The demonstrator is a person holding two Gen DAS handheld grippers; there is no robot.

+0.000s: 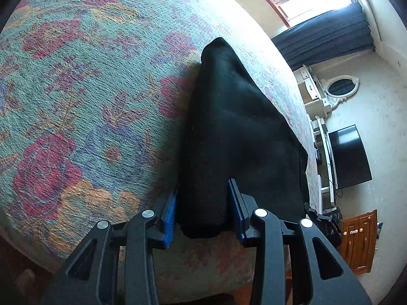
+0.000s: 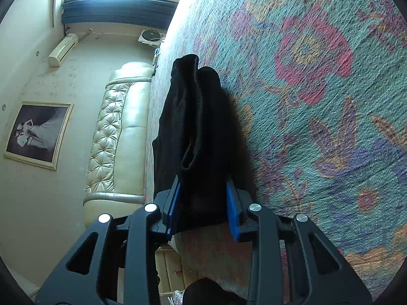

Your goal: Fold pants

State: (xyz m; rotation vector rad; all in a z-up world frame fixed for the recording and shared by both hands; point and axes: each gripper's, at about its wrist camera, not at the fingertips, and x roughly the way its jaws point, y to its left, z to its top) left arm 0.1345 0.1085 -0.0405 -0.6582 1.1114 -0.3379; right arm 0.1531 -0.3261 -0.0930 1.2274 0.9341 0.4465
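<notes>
The floral bedspread [image 1: 76, 101] carries the black pants [image 1: 229, 127] near its edge. The left gripper [image 1: 204, 208] and the right gripper [image 2: 203, 203] each pinch bunched cloth; an uneven pull could slide layers off the bed.

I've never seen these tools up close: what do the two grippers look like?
Both look alike. The left gripper and right gripper are matte black plastic, with angled link arms that have triangular cut-outs and round silver pivot pins. Each finger carries a flat blue pad on its inner face. No cables, markings or sleeves show.
</notes>
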